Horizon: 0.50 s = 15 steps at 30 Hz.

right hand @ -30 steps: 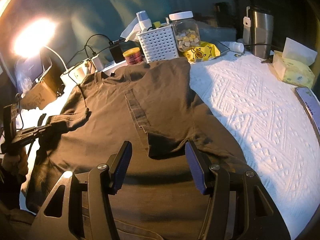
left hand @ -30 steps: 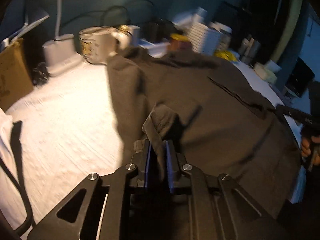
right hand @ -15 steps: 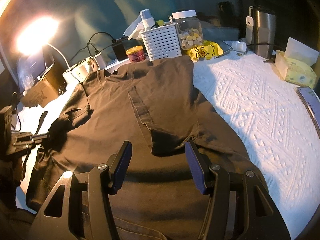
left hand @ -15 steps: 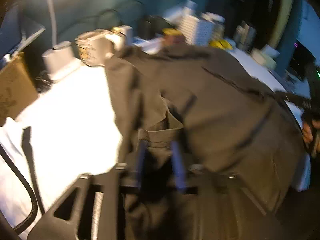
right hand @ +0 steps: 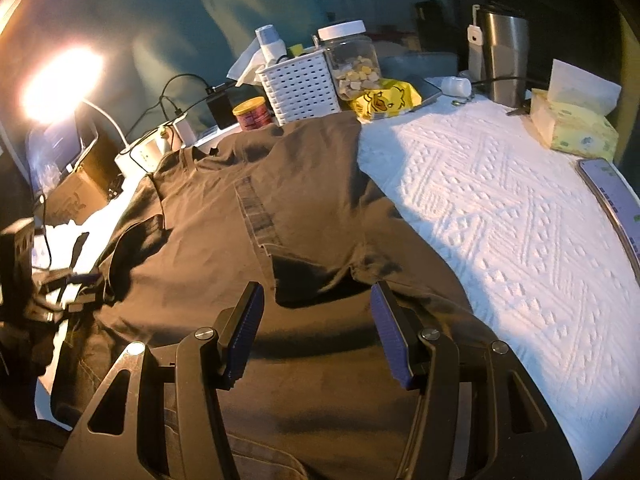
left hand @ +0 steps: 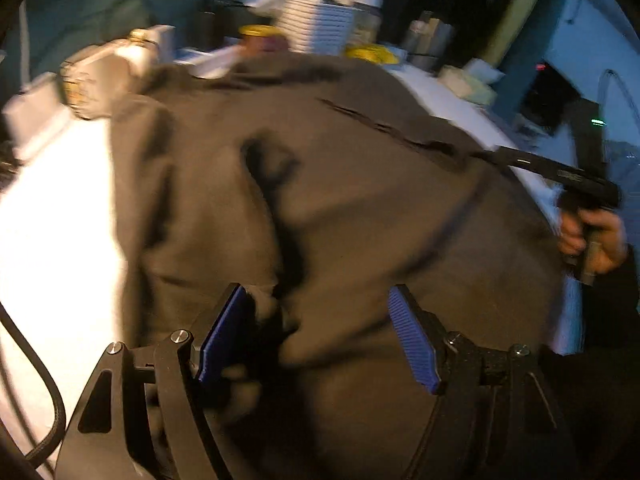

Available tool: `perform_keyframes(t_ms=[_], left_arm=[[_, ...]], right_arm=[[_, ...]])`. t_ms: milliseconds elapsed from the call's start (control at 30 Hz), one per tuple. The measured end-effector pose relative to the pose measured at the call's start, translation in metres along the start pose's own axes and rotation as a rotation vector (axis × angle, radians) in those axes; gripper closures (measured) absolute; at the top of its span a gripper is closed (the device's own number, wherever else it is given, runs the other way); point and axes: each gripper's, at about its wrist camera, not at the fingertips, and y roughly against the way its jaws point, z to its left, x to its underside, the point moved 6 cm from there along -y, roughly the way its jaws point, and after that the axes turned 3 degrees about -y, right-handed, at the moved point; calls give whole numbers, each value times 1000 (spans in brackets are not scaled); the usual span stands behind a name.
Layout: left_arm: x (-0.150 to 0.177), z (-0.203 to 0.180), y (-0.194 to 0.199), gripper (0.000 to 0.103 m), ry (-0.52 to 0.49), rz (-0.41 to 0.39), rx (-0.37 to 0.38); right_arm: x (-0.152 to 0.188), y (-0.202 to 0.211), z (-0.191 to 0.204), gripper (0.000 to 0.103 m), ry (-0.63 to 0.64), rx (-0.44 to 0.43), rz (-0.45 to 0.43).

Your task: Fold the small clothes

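Across the white quilted cover [right hand: 500,208], the dark shirt [right hand: 304,208] is lying partly folded, sleeves turned in; both the left gripper [left hand: 316,332] and right gripper [right hand: 316,328] are hovering spread above it, gripping nothing, with further folds likely remaining.

The left tool [left hand: 316,330] has opened, dropping the sleeve it pinched onto the brown shirt [left hand: 360,208].
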Motion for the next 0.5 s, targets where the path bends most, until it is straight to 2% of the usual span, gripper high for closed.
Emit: perform_keyframes(t_ms=[67, 167, 333, 500], left_arm=[[1, -13, 4, 29, -12, -6, 54], [-5, -11, 12, 29, -34, -23, -30], [-19, 19, 22, 29, 2, -90, -203], [-37, 37, 8, 29, -5, -114, -227]], right_arm=[[1, 1, 0, 44, 1, -1, -1], [2, 0, 0, 44, 3, -4, 1], [2, 1, 2, 44, 9, -10, -2], [2, 2, -2, 44, -1, -5, -4]])
